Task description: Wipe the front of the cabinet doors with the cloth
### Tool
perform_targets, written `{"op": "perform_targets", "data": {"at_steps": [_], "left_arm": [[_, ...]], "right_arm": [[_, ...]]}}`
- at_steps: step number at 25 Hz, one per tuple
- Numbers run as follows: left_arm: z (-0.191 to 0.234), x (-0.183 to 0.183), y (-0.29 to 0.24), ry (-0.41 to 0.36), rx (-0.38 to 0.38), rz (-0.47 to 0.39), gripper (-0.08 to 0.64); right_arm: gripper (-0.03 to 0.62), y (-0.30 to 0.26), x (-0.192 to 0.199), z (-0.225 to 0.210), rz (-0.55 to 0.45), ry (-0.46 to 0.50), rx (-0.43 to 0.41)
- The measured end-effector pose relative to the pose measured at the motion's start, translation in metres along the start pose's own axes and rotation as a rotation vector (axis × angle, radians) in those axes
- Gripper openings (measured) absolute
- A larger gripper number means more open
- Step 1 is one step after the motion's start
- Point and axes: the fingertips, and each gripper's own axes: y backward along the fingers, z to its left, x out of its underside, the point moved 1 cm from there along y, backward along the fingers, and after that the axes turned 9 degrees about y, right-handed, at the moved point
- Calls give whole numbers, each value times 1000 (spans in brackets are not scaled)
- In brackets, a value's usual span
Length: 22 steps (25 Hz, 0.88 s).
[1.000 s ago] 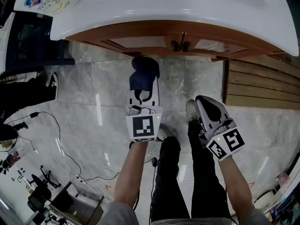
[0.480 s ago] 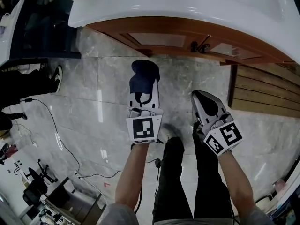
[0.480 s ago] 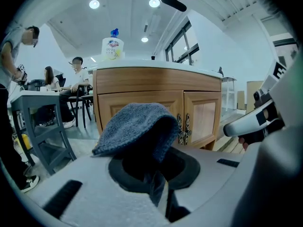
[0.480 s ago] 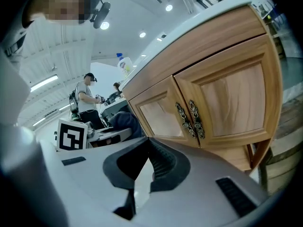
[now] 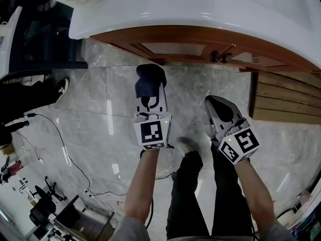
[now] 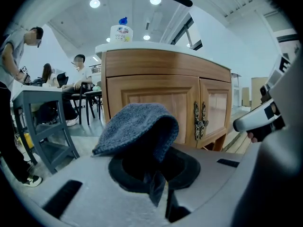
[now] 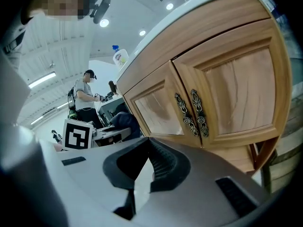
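A dark blue cloth (image 5: 149, 78) is bunched at the tip of my left gripper (image 5: 150, 95), which is shut on it. That cloth (image 6: 137, 126) fills the middle of the left gripper view and hangs a short way in front of the wooden cabinet doors (image 6: 156, 103), apart from them. Two ornate metal handles (image 6: 200, 121) sit where the doors meet. My right gripper (image 5: 216, 103) is shut with nothing in it, lower right of the handles (image 5: 220, 56). In the right gripper view the doors (image 7: 236, 84) and handles (image 7: 191, 112) loom close above its jaws (image 7: 142, 169).
A white countertop (image 5: 200, 9) overhangs the doors and carries a cleaner bottle (image 6: 121, 32). A wooden slatted platform (image 5: 286, 99) lies on the floor at right. A grey table (image 6: 42, 122) and seated people stand to the left. Cables (image 5: 45, 129) trail over the marble floor.
The head view has shifted left along the cabinet, so the handles now sit further right. The person's feet have stepped. Both grippers keep their pose, the left still holding the cloth.
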Motion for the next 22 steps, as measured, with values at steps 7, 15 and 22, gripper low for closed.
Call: {"op": "perform_targets", "data": {"at_steps": [7, 15, 22], "left_arm": [[26, 25, -28, -22, -24, 23, 40], [45, 53, -67, -20, -33, 38, 40], [53, 67, -87, -21, -45, 53, 40]], "right_arm": [[11, -15, 3, -3, -2, 3, 4], [11, -27, 17, -12, 5, 24, 10], [11, -28, 27, -18, 9, 26, 15]]}}
